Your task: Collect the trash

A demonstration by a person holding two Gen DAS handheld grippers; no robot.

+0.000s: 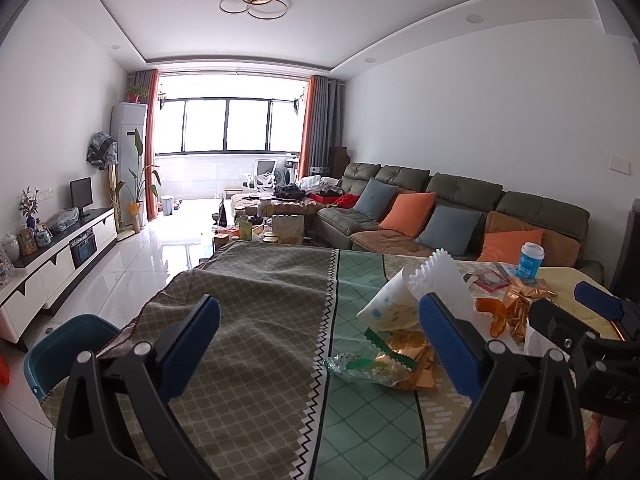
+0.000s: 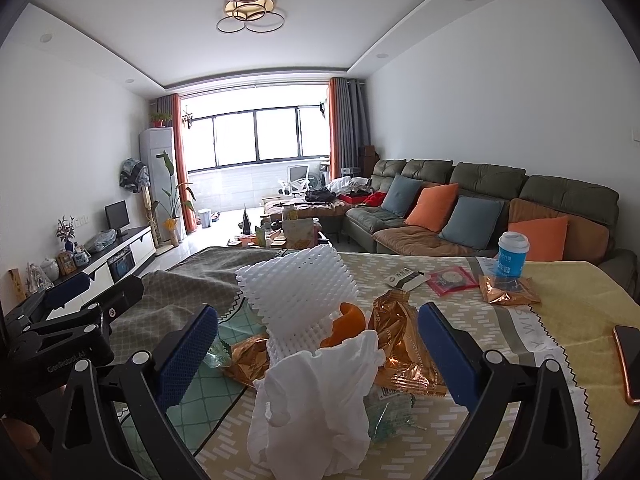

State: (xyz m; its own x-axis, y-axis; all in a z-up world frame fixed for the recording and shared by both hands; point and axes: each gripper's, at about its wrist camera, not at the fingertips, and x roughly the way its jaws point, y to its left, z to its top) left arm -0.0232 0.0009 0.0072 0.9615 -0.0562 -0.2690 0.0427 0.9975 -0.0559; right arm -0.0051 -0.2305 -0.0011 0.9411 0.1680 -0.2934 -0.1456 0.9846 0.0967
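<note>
A heap of trash lies on the cloth-covered table (image 1: 256, 320). In the right wrist view my right gripper (image 2: 318, 356) is open, and a crumpled white tissue (image 2: 316, 404) lies in line with the gap between its fingers. Behind the tissue sit a white foam net (image 2: 296, 288), an orange peel (image 2: 348, 320) and gold wrappers (image 2: 404, 344). My left gripper (image 1: 320, 344) is open over the cloth with nothing in it. A clear plastic wrapper (image 1: 360, 366), gold wrappers (image 1: 412, 354) and a paper cone (image 1: 390, 306) lie by its right finger.
A blue and white lidded cup (image 2: 512, 254), a gold packet (image 2: 508, 290) and a red packet (image 2: 450, 280) stand further back. A phone (image 2: 628, 360) lies at the right edge. A teal plastic tub or seat (image 1: 68, 344) sits beside the table's left edge. A sofa (image 1: 460, 208) runs behind.
</note>
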